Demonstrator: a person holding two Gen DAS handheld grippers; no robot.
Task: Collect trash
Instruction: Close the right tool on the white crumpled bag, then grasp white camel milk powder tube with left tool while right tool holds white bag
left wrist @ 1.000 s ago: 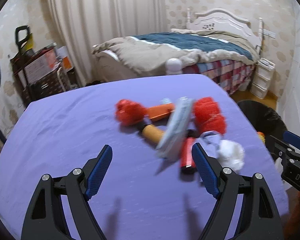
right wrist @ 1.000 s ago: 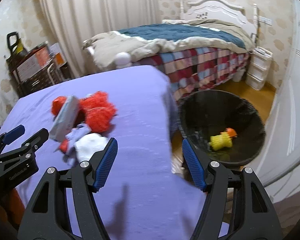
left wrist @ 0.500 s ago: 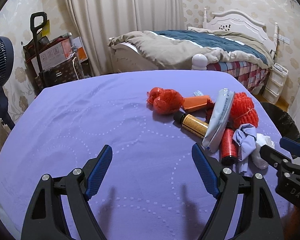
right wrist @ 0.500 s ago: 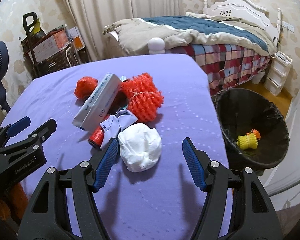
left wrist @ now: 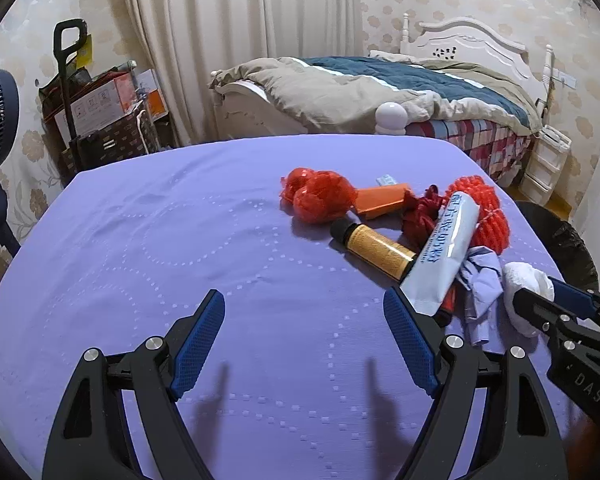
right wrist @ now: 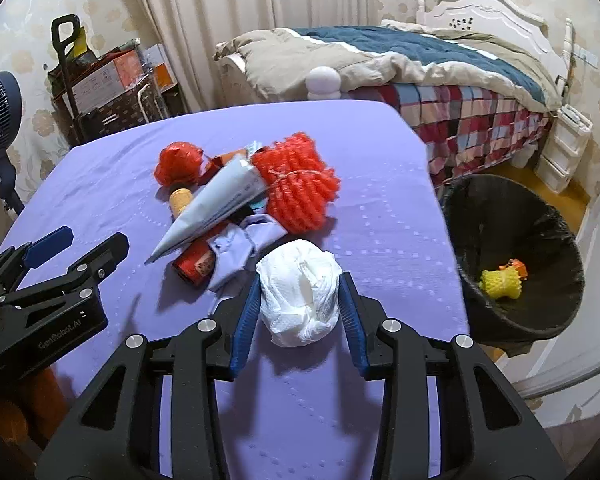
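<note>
The right gripper (right wrist: 300,300), spread wide a moment earlier, was closing on the white paper wad (right wrist: 300,292) lying on the purple table (right wrist: 380,232), apparently already pinching it, ready for the bin (right wrist: 512,248), while the left gripper (left wrist: 304,332) hung spread and empty.

In the left wrist view the right tool (left wrist: 540,300) covers the near side of the white paper wad (left wrist: 526,280), and the picture's right edge cuts off its body. Beside the wad, the red can (left wrist: 446,306) shows only a sliver beneath the pale tube (left wrist: 446,252). The tube's print is too small to read. Right of the wad, the black bin (left wrist: 556,240) is half hidden by the tabletop (left wrist: 180,240). In the right wrist view the can's label (right wrist: 198,266) is blurred
</note>
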